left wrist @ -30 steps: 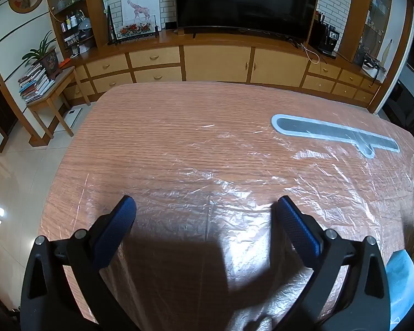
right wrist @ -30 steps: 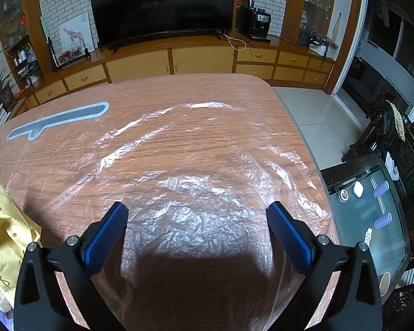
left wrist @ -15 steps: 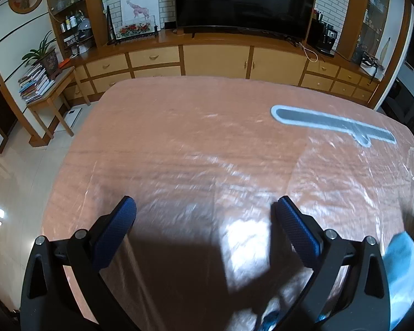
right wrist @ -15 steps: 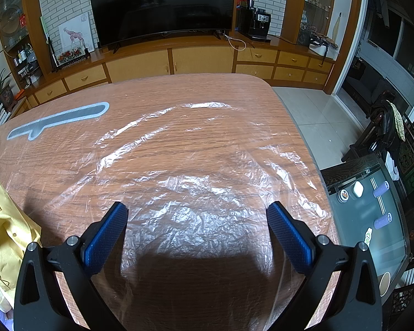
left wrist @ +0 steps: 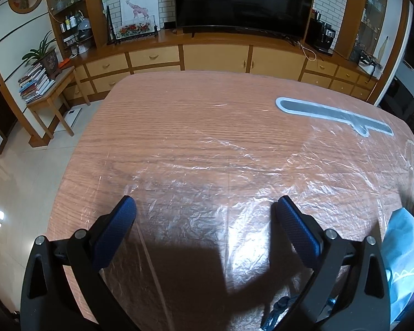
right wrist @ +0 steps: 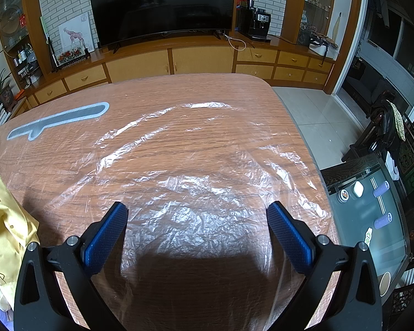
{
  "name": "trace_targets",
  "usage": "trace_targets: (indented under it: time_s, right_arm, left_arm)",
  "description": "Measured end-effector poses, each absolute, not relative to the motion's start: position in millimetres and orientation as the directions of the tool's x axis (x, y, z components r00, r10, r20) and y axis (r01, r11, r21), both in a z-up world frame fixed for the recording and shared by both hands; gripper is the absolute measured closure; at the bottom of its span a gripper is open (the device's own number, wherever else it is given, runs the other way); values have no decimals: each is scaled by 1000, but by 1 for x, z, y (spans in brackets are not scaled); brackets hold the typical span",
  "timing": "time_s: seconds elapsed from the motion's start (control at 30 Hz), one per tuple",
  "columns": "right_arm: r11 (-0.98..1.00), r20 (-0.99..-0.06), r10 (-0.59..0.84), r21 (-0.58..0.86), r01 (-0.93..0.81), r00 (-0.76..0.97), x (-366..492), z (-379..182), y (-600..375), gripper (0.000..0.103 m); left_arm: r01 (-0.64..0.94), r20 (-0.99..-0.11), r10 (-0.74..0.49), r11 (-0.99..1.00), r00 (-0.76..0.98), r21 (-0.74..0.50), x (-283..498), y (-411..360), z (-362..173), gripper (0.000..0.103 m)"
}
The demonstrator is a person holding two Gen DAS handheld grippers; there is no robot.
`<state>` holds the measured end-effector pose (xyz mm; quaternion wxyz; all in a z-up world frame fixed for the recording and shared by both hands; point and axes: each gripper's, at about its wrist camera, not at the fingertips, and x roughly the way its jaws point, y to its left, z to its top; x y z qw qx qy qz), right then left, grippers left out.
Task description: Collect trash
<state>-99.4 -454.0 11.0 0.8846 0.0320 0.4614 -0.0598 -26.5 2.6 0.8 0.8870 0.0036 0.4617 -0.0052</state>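
Observation:
A clear crinkled plastic sheet (left wrist: pixel 234 171) lies spread over the wooden table (left wrist: pixel 151 110); it also shows in the right wrist view (right wrist: pixel 196 198). A grey knife-shaped patch (left wrist: pixel 331 115) lies flat at the far side, also in the right wrist view (right wrist: pixel 60 118). My left gripper (left wrist: pixel 204 209) is open and empty, above the sheet near the table's front. My right gripper (right wrist: pixel 197 215) is open and empty over the sheet. A light blue bag (left wrist: pixel 403 251) sits at the right edge of the left wrist view. A yellow bag or cloth (right wrist: pixel 5 226) sits at the left edge of the right wrist view.
A long wooden cabinet (left wrist: pixel 215 55) with a television (left wrist: pixel 243 0) stands beyond the table. A small side table with books (left wrist: pixel 41 88) is at far left. A dark glass-topped table (right wrist: pixel 372 220) stands to the right of the table's edge.
The left view was blurred half a second ago and is sharp now, shifted slightly; the blue bag shows a little more. The right gripper has not moved.

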Motion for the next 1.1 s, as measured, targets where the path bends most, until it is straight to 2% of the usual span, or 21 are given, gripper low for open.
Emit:
trace_targets:
  time_s: [1.1]
  right_arm:
    - [991, -828, -74, -1, 131, 555, -94, 11, -452, 4]
  left_arm:
    - [20, -826, -18, 1000, 563, -8, -23, 10, 3, 1]
